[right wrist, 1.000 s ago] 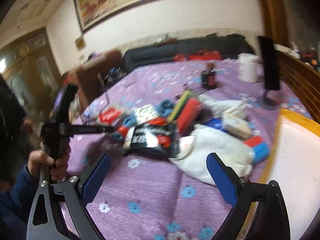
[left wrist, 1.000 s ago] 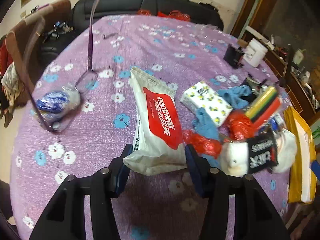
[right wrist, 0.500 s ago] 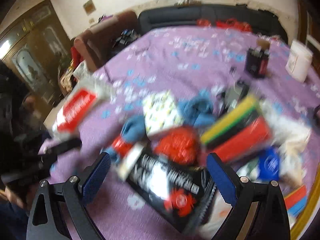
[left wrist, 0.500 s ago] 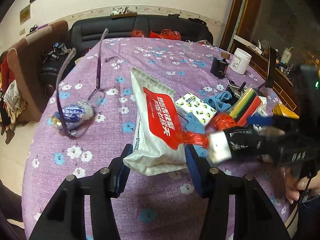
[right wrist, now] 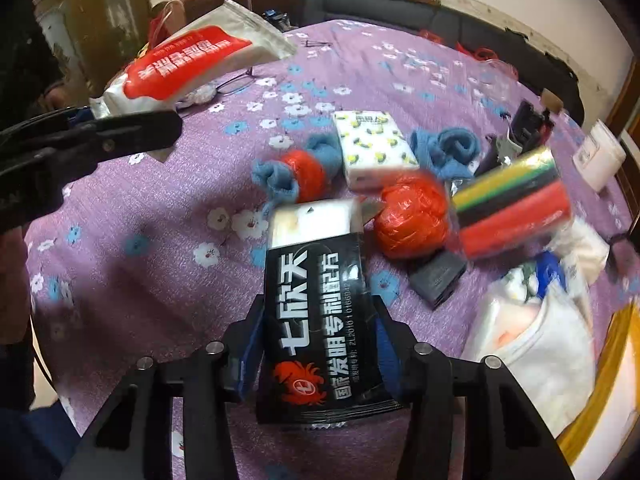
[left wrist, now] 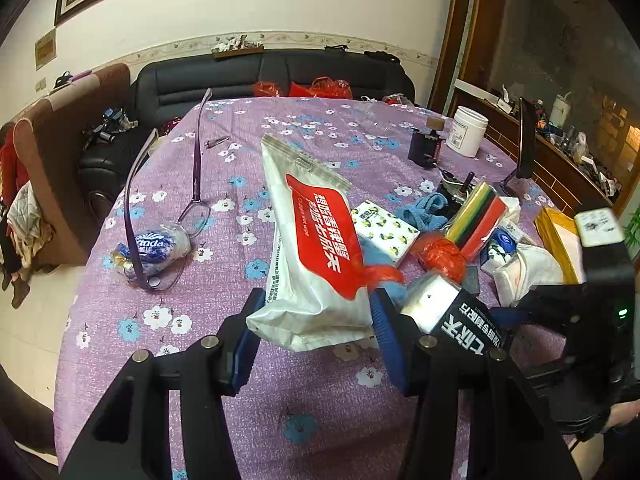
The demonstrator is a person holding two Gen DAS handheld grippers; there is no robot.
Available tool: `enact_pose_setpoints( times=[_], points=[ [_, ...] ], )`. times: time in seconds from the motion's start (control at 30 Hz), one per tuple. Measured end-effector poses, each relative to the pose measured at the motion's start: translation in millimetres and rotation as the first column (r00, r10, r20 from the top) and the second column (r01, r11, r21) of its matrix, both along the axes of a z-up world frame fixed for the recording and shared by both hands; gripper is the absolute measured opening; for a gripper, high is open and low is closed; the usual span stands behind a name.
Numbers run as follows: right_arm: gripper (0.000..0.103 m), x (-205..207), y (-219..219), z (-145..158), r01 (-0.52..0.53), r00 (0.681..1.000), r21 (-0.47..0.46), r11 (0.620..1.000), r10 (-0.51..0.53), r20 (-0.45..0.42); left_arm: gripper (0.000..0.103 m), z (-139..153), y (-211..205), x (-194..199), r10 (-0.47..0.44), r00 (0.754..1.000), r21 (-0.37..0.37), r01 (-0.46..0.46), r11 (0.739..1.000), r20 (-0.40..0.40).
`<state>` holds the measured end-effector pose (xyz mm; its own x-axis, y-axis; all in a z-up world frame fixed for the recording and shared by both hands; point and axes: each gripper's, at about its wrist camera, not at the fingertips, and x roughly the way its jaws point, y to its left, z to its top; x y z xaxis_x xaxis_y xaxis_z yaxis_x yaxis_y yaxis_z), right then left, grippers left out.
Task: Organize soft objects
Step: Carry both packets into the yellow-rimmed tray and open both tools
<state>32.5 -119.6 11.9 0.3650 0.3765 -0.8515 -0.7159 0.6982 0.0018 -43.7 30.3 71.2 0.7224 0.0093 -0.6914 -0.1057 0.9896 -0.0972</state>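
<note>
A second ago the right gripper (right wrist: 318, 344) gaped empty; now its jaws are closing with the black packet (right wrist: 320, 320) between them, above the table (right wrist: 140, 220). The left gripper (left wrist: 314, 330) still clasps one white-and-red pouch (left wrist: 312, 248) aloft. Two blue socks (right wrist: 444, 148) remain

The right hand-held gripper (right wrist: 316, 344), wide open 1 second ago, is closing around the black snack packet (right wrist: 320, 320), now between its jaws.

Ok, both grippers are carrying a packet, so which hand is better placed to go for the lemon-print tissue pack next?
Right, probably. The right gripper, jaws closing on the black packet, hangs just short of the tissue pack. The left gripper holds the white-and-red packet further off.
</note>
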Motion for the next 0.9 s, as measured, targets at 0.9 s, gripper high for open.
enact_pose_setpoints(
  times=[0.9],
  points=[
    [0.051, -26, -204, 73, 0.436, 0.875, 0.463, 0.772, -0.484, -0.016, 0.052, 37, -144, 25, -0.268, 0.962, 0.057, 0.265, 0.963, 0.056]
  ],
)
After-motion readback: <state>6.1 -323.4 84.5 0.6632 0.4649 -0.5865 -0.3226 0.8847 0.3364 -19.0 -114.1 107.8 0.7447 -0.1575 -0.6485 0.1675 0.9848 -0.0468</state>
